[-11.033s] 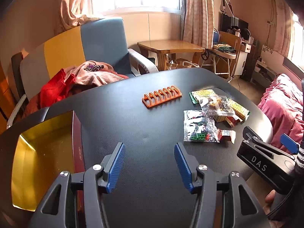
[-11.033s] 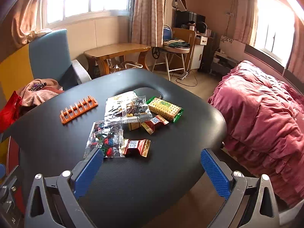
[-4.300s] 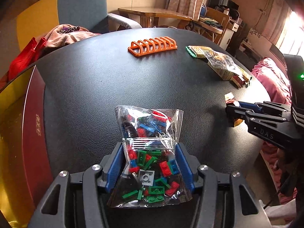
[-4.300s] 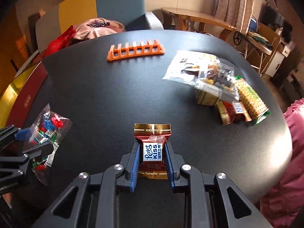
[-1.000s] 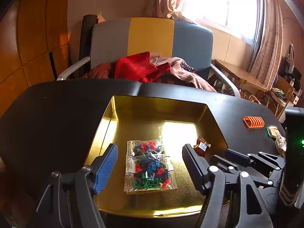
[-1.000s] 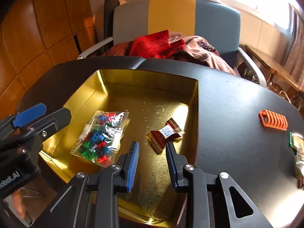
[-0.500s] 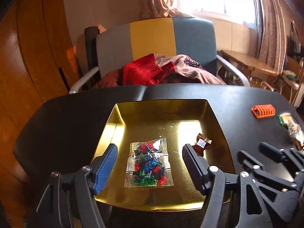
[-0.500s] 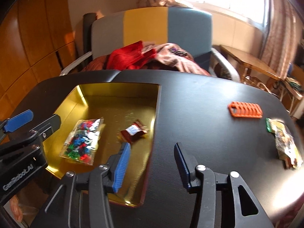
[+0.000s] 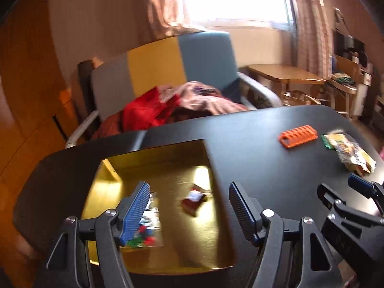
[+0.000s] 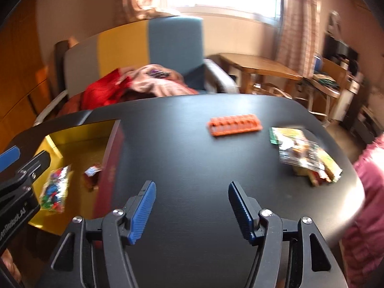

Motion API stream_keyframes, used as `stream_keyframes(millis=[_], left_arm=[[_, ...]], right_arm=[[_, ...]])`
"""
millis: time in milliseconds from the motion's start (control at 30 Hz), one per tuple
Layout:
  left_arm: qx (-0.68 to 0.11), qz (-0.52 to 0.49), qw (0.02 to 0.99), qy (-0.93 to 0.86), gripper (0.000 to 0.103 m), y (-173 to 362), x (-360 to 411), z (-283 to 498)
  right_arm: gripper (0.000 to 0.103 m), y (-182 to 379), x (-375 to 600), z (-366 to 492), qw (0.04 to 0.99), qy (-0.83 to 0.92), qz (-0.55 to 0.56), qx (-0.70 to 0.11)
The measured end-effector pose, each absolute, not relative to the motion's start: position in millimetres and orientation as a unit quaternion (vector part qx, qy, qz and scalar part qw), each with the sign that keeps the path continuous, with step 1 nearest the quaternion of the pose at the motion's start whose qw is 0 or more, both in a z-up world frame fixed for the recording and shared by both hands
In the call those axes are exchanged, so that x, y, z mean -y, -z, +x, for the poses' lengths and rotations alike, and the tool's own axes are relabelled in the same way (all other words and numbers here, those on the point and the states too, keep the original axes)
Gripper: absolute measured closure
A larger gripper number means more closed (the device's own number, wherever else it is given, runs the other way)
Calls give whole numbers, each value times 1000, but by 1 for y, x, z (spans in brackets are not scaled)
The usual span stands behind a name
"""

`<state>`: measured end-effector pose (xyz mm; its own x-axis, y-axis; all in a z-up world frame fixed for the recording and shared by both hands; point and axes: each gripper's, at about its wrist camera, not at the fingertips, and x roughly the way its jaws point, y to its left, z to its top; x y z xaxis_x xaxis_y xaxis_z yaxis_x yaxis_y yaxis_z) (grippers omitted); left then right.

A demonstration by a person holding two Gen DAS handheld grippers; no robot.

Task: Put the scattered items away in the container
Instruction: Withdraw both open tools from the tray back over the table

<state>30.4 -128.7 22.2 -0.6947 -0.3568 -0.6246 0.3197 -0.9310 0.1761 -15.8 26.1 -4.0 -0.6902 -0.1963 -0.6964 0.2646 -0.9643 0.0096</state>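
**A:** How far along was the tidying at that point?

**B:** Partly done, I'd judge. Two items lay inside the gold container (image 9: 153, 165): the bag of small coloured bricks (image 9: 146, 228), just beyond the left hand-held gripper (image 9: 188, 206) and partly hidden by its left finger, and a red-brown chocolate wrapper (image 9: 193, 200), ahead of it between the fingers.

**A:** And what was left?

**B:** The orange rack (image 10: 235, 124), straight ahead of the right hand-held gripper (image 10: 192, 207) and well apart from it, and a heap of snack packets (image 10: 304, 156) ahead and to its right. All of them sat on the black surface (image 10: 192, 163), outside the container, which lay to that gripper's left.

**A:** Were the grippers carrying anything?

**B:** No. The left one stood moderately wide and was narrowing slightly, with nothing pressed between the pads. The right one's jaws were opening, with only bare surface between them.

**A:** Any writing you could read?

**B:** Hardly. The wrapper and packets were too blurred. White lettering ran along the body of the left gripper in the right wrist view, ending in something like "Robot.AI", though I couldn't read it with confidence.
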Motion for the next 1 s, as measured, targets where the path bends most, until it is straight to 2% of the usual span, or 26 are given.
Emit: stream_keyframes(millis=[433,1000], left_arm=[[51,376,88,921,33,-7,49,3],[72,414,30,907,33,27,10,-18]], right_arm=[[37,10,-107,-30,29,923,385,-12],[34,37,-173,-51,-6,915,403,7]])
